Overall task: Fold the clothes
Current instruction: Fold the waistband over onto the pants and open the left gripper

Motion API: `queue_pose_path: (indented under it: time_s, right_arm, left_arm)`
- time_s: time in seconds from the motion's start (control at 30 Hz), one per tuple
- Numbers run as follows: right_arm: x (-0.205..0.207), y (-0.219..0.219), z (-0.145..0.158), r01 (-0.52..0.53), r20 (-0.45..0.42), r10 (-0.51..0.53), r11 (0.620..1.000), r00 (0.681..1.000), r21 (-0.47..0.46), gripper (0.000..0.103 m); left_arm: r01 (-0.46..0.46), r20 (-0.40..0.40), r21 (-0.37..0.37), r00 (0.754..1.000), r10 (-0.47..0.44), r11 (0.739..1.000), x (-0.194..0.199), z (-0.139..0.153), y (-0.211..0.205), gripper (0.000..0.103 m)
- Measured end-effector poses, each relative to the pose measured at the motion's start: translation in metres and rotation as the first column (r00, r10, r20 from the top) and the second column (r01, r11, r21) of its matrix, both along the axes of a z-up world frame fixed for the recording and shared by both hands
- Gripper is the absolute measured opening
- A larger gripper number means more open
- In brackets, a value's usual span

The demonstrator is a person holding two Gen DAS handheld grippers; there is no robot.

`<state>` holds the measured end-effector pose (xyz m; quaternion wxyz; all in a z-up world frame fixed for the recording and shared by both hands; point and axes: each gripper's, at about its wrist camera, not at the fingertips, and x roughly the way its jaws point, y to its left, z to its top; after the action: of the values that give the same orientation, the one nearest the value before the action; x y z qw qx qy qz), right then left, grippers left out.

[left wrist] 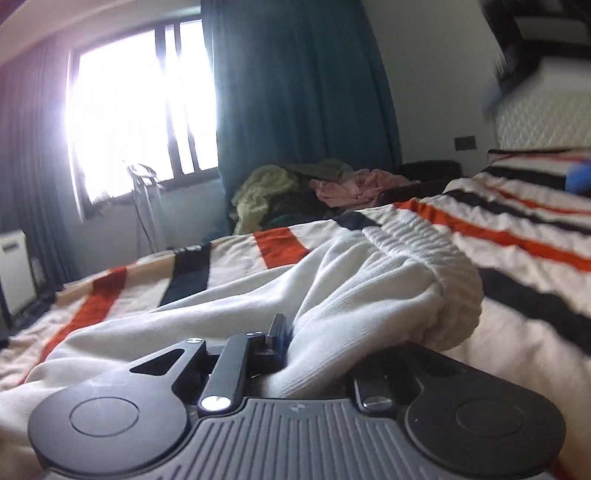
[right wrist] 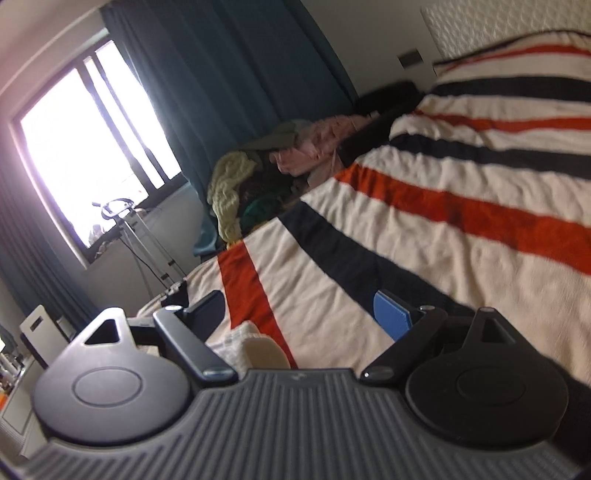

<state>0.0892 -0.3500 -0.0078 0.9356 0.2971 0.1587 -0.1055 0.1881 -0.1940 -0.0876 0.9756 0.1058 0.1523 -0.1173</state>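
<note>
Left wrist view: left gripper (left wrist: 321,339) low over the bed, jaws set narrow. Left finger (left wrist: 277,330) bare, its blue pad edge touching white cloth; right finger buried under the fabric. Between the jaws, a bunched fold of the white garment (left wrist: 351,280) – whether pinched or merely lying there, cannot tell. Ribbed waistband curling up just ahead and right of the jaws; the rest of the garment spilling out left of them and back under the gripper body. Beneath it all, the striped bedspread (left wrist: 517,236), cream with orange and dark bands. Far ahead of the jaws, past the bed's edge, a heap of clothes (left wrist: 295,184) in yellow-green, olive and pink. Behind the heap, a teal curtain (left wrist: 295,92); left of that, a bright window (left wrist: 140,110). Ahead and right, a white quilted headboard (left wrist: 543,122).

Right wrist view: right gripper (right wrist: 301,308) tilted, jaws spread wide – nothing between the pads. Blue pad (right wrist: 389,317) showing on the right finger; left finger dark. Close in by the gripper body, between the jaws and nearer the left finger, a small lump of the white garment (right wrist: 255,347), touched by neither pad. Ahead of the jaws, the bare bedspread (right wrist: 443,206), stripes running away to the right. Further ahead and left, the same heap of clothes (right wrist: 280,162) off the bed's edge, the curtain (right wrist: 240,74) behind it, the window (right wrist: 85,147) well left. Headboard (right wrist: 498,26) far ahead at upper right.
</note>
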Motion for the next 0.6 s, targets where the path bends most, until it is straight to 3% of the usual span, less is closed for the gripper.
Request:
queue_pose_path:
  time_s: [0.03,0.07,0.1,0.2,0.37,0.47,0.6]
  right_arm:
    - [0.002,0.001,-0.002,-0.008,-0.002,0.008,1.000,1.000,0.007,0.089]
    - [0.002,0.003,-0.001,-0.025,0.010,0.025,1.000,1.000,0.007,0.089]
    - [0.002,0.005,0.000,-0.042,0.022,0.042,0.999,0.999,0.002,0.089]
    - [0.000,0.013,0.005,-0.072,0.042,0.074,0.997,0.996,-0.032,0.089]
    - [-0.002,0.019,0.006,-0.105,0.057,0.107,0.994,0.993,-0.035,0.089]
    - [-0.003,0.020,0.003,-0.129,0.064,0.129,0.992,0.990,0.002,0.089]
    - [0.001,0.020,-0.009,-0.162,0.060,0.156,0.981,0.986,0.105,0.089]
  left_arm:
    - [-0.001,-0.013,-0.026,1.000,0.001,1.000,0.001,0.005,0.007,0.042]
    - [-0.003,-0.027,-0.051,1.000,0.001,0.999,0.003,0.009,0.015,0.069]
    - [-0.006,-0.048,-0.073,0.999,0.003,0.997,0.004,0.014,0.027,0.083]
    - [0.028,-0.121,-0.119,0.992,-0.042,0.993,-0.036,0.033,0.060,0.084]
    - [0.044,-0.167,-0.152,0.983,-0.070,0.987,-0.073,0.059,0.096,0.086]
    - [0.046,-0.143,-0.157,0.987,-0.069,0.986,-0.097,0.081,0.120,0.091]
    - [-0.029,-0.071,-0.196,0.997,0.015,0.980,-0.116,0.107,0.163,0.095]
